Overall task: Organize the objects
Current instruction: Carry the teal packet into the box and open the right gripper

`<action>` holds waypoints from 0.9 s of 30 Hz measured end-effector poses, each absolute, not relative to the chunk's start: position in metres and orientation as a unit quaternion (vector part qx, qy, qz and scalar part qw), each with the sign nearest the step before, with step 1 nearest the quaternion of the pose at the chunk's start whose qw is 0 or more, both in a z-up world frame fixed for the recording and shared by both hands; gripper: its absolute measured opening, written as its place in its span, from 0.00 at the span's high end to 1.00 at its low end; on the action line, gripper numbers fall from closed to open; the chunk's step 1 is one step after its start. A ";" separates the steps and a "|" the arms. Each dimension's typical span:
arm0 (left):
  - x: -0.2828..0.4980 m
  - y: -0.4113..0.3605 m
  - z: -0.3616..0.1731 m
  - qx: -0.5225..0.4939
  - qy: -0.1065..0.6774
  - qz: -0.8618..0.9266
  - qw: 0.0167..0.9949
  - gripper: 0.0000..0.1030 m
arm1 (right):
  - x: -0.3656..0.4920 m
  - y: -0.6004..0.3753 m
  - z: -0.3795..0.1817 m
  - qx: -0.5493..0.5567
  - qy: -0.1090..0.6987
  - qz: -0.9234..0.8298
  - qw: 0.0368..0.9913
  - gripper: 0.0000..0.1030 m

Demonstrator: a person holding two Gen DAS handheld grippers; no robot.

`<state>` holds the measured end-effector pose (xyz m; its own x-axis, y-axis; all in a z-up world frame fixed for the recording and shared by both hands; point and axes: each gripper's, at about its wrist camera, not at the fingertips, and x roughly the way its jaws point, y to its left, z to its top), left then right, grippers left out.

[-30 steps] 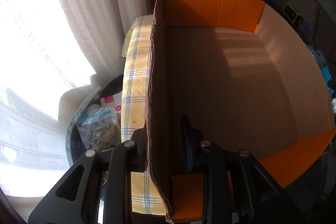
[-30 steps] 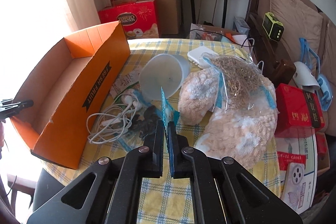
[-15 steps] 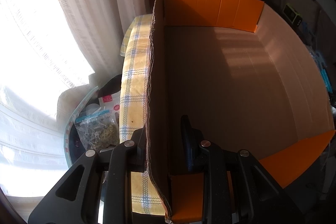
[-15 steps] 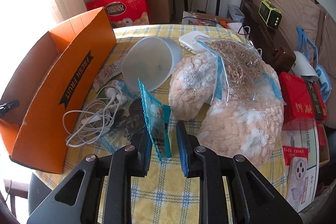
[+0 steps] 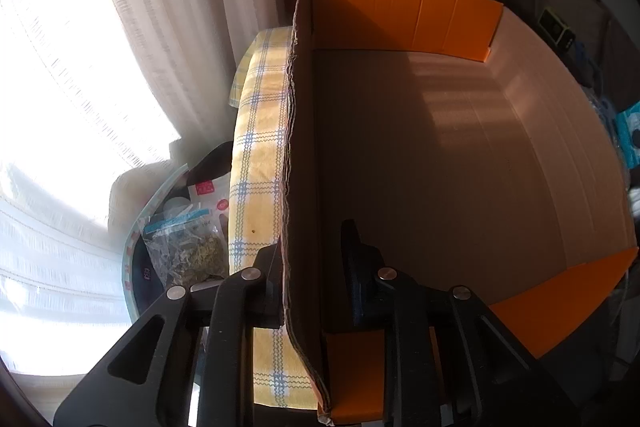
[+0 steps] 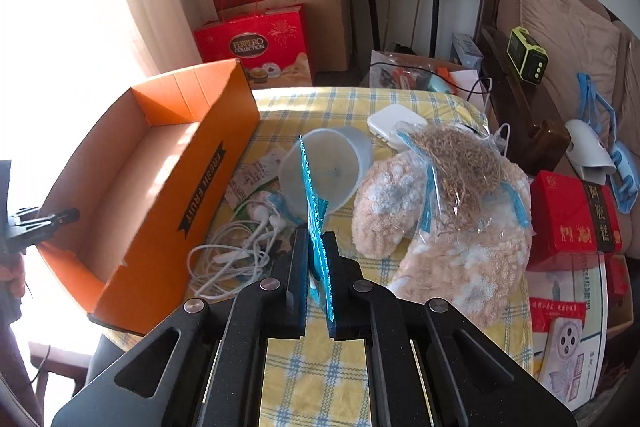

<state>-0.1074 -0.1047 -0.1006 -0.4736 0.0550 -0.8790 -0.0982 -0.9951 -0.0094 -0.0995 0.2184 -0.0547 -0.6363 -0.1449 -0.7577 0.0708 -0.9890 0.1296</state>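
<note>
Right tongs (image 6: 316,267), jaws just closed, clenched on blue packet (image 6: 314,203), held upright. Left tongs (image 5: 312,267) straddle orange box (image 5: 440,155) wall; outer finger touching, grip uncertain.

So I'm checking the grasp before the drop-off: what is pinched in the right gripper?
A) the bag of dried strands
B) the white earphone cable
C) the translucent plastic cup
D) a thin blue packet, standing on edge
D: the right gripper has both pads closed on the thin blue packet, which stands edge-on between them; the earphone cable lies loose on the tablecloth.
</note>
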 end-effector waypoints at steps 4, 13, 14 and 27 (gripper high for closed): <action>-0.109 -0.105 -0.102 -0.512 0.021 0.858 0.042 0.84 | -0.102 0.194 -0.033 0.411 -0.035 -0.907 0.091 0.95; -0.109 -0.110 -0.104 -0.514 0.020 0.856 0.038 0.91 | -0.114 0.134 -0.020 0.403 -0.008 -0.902 0.153 0.95; -0.110 -0.109 -0.104 -0.515 0.021 0.856 0.038 0.91 | -0.116 0.128 -0.020 0.404 -0.005 -0.901 0.159 0.95; -0.108 -0.111 -0.101 -0.515 0.021 0.856 0.036 0.96 | -0.141 0.046 -0.065 0.471 0.026 -0.847 0.246 0.95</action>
